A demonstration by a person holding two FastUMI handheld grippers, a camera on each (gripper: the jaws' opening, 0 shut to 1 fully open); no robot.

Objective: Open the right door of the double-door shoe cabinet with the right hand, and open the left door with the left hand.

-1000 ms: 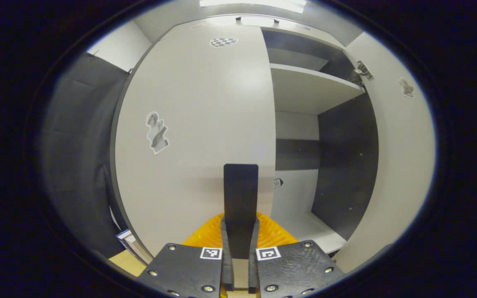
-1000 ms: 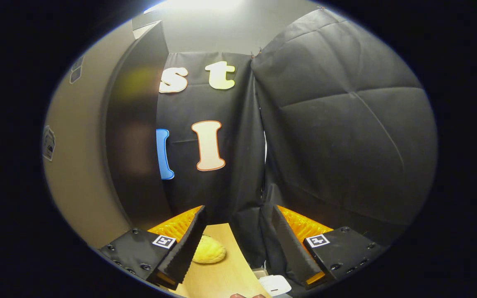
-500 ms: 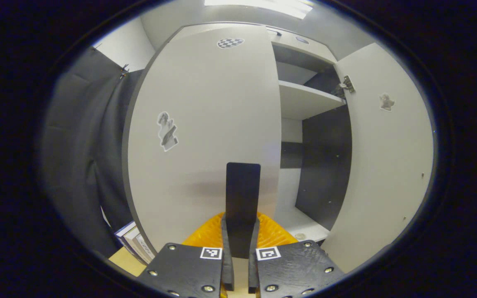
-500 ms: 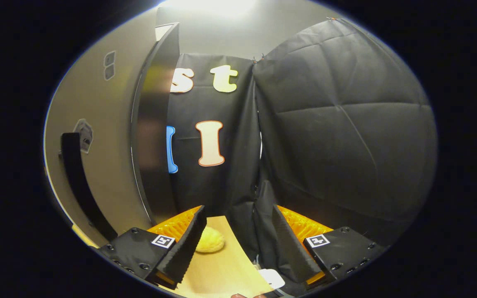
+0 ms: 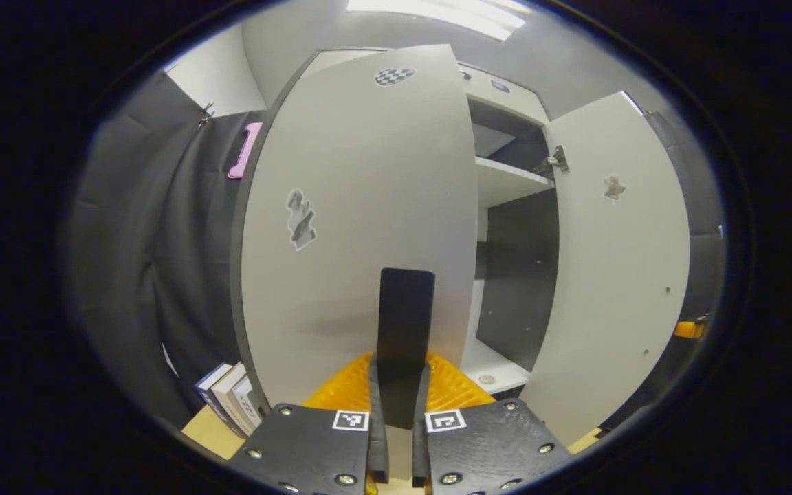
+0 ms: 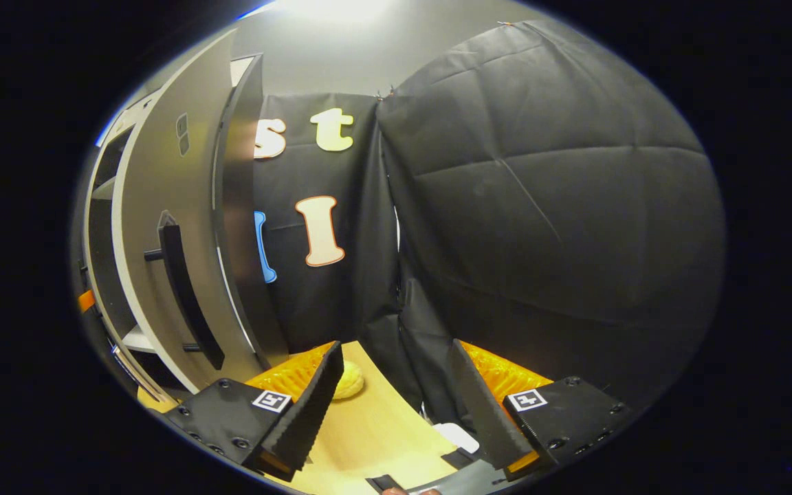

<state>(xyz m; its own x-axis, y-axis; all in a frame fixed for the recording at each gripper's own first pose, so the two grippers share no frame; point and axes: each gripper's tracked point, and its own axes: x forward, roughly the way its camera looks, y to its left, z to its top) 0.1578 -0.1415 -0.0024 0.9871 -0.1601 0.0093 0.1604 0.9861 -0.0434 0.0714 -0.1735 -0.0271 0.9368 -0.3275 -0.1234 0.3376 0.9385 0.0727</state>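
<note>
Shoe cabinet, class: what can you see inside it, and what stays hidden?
Inside the cabinet: a bare upper shelf, dark side wall, and a small round object on the bottom shelf. The left door covers the left half.

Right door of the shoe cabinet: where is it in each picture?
Left gripper view: the right door stands swung open on the right side, inner face showing, to the right of the left door handle that the left gripper is shut on.
Right gripper view: the right door is on the left side, outer face with its black handle showing.
Shared landmark: the cabinet shelf.
</note>
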